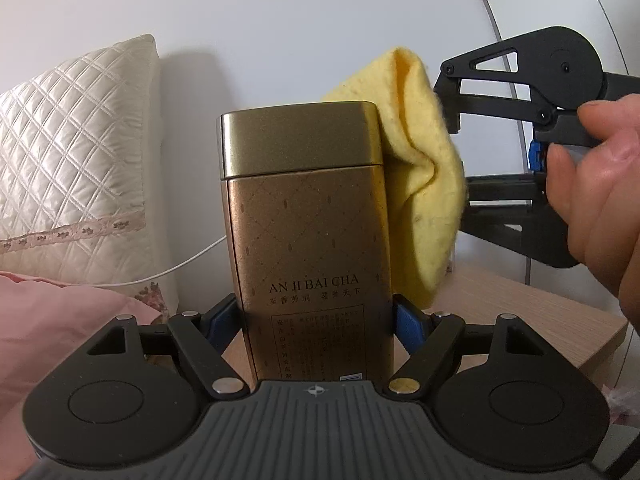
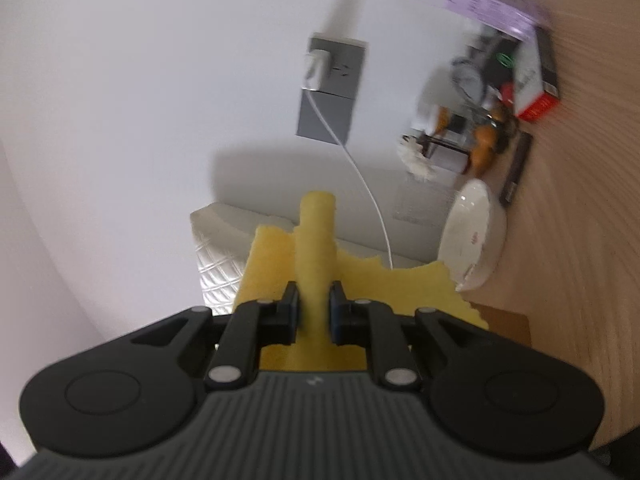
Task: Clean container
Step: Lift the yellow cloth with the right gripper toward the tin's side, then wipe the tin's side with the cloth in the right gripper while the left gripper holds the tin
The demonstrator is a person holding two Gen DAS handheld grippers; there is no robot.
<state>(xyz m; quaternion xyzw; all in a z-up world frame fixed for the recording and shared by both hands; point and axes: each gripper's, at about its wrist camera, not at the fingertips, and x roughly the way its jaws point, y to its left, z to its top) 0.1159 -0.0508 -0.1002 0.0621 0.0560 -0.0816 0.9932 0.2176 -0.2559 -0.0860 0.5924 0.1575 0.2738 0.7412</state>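
Tin (image 1: 308, 240) stands upright at the centre of the left wrist frame, gold with a shinier lid, pinched low on its sides by the left gripper (image 1: 318, 320). Behind its upper right edge hangs a yellow cloth (image 1: 420, 184), touching the tin. In the right wrist frame the right gripper (image 2: 314, 312) squeezes a fold of that cloth (image 2: 316, 248) between nearly closed fingers. A white bowl (image 2: 472, 236) sits right of centre.
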